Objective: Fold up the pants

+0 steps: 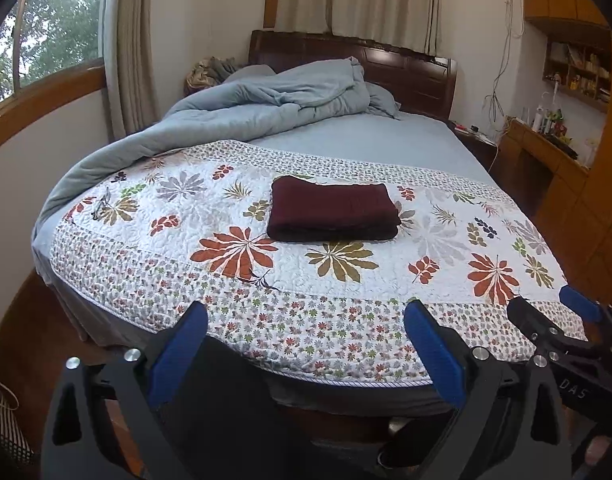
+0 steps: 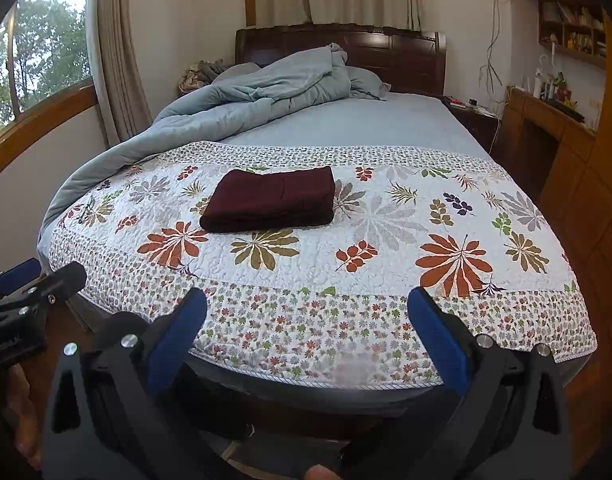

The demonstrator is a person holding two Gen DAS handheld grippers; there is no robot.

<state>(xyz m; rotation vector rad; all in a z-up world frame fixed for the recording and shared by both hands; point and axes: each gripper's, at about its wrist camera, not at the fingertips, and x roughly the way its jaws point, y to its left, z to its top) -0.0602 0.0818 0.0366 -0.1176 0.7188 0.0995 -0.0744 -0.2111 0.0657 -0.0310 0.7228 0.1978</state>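
1. Lying on the flowered quilt [image 1: 234,304] in the middle of the bed [image 1: 386,140], the dark red pants [image 1: 332,208] look like a flat, neat stack that is already folded.

2. The stack is wider than it is deep. Its long side runs left to right across the bed, so a long edge faces both grippers.

3. The left gripper [image 1: 306,344] hangs at the foot of the bed with its blue fingers [image 1: 178,348] spread wide and nothing between them. The pants sit straight ahead of it and a bit up the bed, well apart from the fingers.

4. The right gripper [image 2: 306,336] also hangs at the foot of the bed, fingers wide and holding nothing. From its own camera the pants [image 2: 272,199] lie ahead and off to the left.

5. So the left gripper is more in line with the stack and looks like the nearer one. The right gripper would have to reach across to the left.

6. Neither gripper touches the pants or the quilt. The folding seems done, since no leg or waist sticks out of the stack.

7. The gray blanket [image 1: 246,100] is bunched up near the headboard [image 1: 406,68], far from the pants.
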